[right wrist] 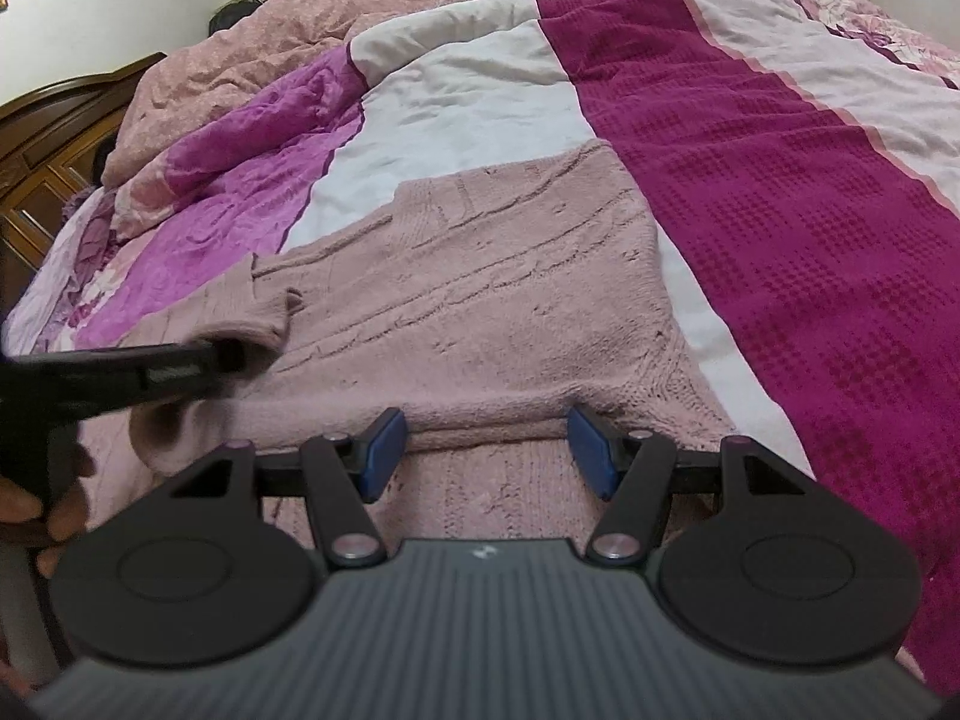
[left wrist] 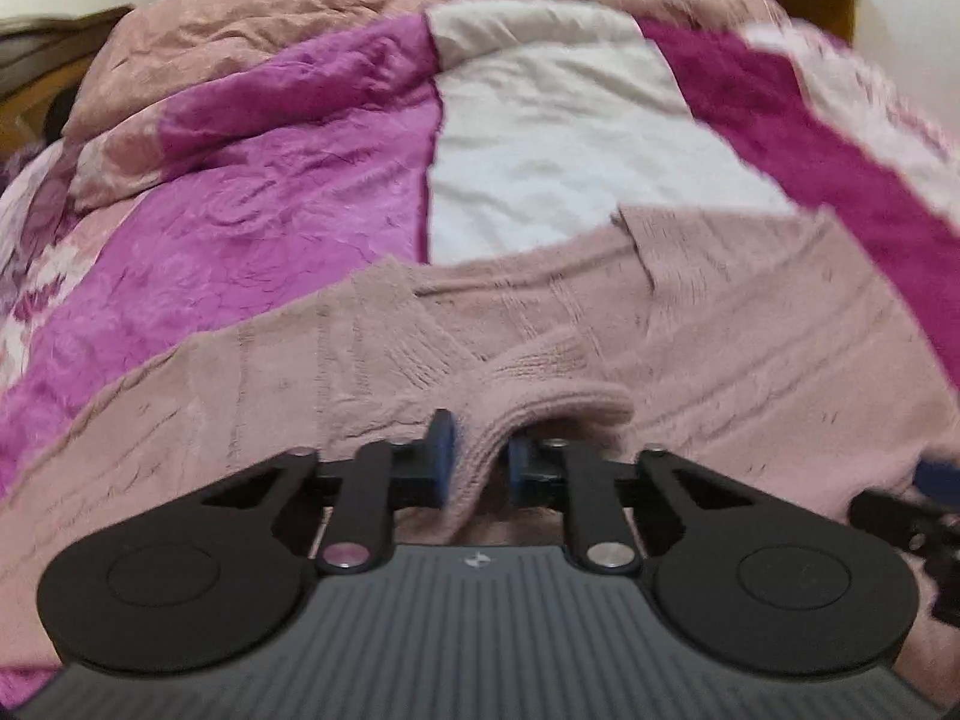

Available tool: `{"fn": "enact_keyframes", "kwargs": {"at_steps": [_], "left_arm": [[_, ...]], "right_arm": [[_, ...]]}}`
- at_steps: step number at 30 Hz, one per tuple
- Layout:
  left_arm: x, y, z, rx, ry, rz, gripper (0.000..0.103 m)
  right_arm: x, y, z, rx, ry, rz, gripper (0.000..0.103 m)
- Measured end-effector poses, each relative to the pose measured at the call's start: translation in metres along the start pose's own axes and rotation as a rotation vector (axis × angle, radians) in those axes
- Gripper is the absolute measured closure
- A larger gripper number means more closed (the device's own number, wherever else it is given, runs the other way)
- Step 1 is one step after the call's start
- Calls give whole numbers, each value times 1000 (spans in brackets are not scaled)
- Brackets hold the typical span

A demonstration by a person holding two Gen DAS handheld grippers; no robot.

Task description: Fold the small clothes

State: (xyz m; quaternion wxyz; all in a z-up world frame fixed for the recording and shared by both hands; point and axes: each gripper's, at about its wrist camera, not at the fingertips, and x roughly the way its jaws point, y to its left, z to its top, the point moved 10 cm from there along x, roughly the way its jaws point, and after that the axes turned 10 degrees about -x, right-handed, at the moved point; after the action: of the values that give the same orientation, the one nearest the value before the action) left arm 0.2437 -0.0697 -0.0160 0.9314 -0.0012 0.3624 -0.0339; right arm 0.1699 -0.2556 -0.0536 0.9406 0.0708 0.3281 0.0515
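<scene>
A dusty-pink knitted sweater (right wrist: 480,300) lies flat on the bed. In the left wrist view the sweater (left wrist: 750,348) fills the foreground, and my left gripper (left wrist: 477,456) is shut on a bunched fold of its ribbed edge, lifting it slightly. In the right wrist view my right gripper (right wrist: 486,450) is open, its blue pads (right wrist: 381,450) standing wide apart over the sweater's near edge. The left gripper (right wrist: 228,357) shows there at the left, pinching the sweater's raised fold.
The bed is covered by a magenta, purple and white patchwork quilt (right wrist: 780,210). A crumpled pink duvet (right wrist: 288,30) is heaped at the far end. A dark wooden headboard (right wrist: 42,150) stands at the left. The person's hand (right wrist: 42,516) shows at the lower left.
</scene>
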Motion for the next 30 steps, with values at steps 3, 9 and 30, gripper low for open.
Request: {"fn": "enact_keyframes", "kwargs": {"at_steps": [3, 9, 30], "left_arm": [[-15, 30, 6, -116, -40, 44, 91], [-30, 94, 0, -286, -37, 132, 91], [-95, 163, -31, -516, 0, 55, 70]], "right_arm": [[0, 0, 0, 3, -3, 2, 41], [0, 0, -1, -5, 0, -11, 41], [-6, -37, 52, 58, -8, -49, 40]]}}
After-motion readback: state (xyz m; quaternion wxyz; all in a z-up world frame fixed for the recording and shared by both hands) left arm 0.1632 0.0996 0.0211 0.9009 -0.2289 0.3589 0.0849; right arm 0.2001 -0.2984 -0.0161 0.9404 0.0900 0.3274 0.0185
